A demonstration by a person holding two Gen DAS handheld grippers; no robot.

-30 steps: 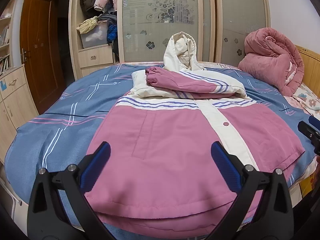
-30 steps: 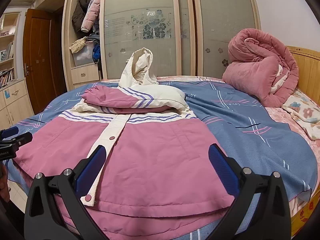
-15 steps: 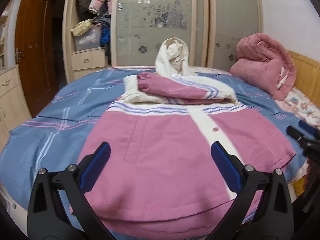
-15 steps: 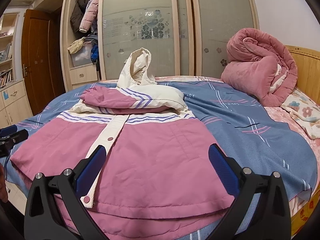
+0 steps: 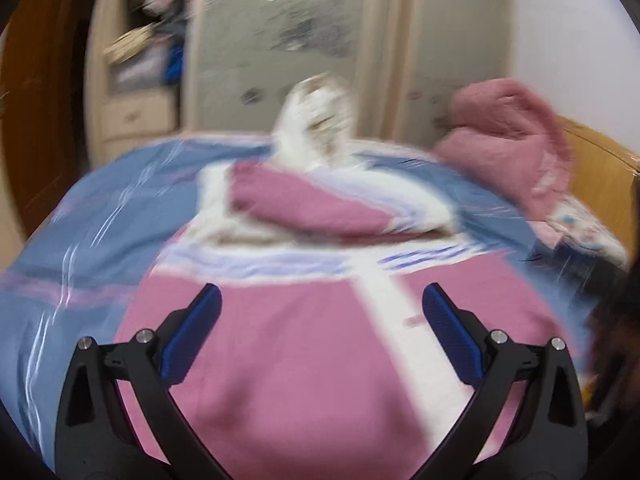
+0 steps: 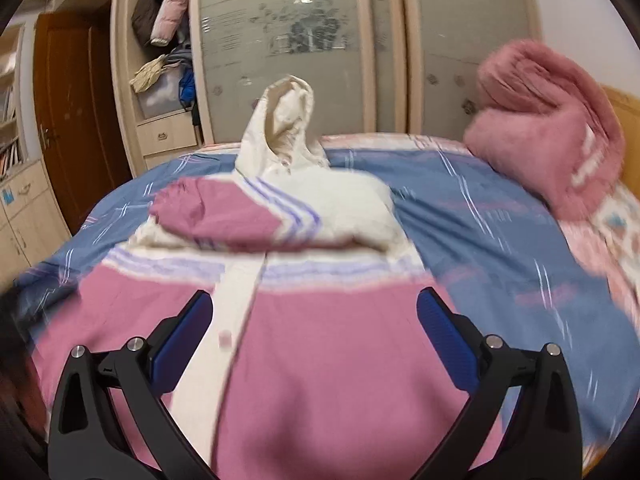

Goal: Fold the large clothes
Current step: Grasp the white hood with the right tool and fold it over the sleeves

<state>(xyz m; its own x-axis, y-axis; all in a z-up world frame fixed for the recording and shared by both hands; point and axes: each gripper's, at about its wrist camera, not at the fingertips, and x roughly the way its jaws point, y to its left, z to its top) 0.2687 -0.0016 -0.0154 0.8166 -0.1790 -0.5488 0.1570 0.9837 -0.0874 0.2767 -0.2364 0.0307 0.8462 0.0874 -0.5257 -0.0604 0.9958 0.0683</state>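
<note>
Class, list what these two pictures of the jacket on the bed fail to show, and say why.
- Jacket hem: both views, cut off behind the open tongs and the bottom edge.
- Wardrobe door pattern: left view, motion blur.
- Lower sleeve: right view, hidden under the folded sleeve.
- Dark shape: right view, blurred at the edge.

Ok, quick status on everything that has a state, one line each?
Jacket: flat on the bed, front buttoned, sleeves folded across the chest.
Hood: standing up.
Left tongs: open, empty.
Right tongs: open, empty.
Quilt: rolled up.
</note>
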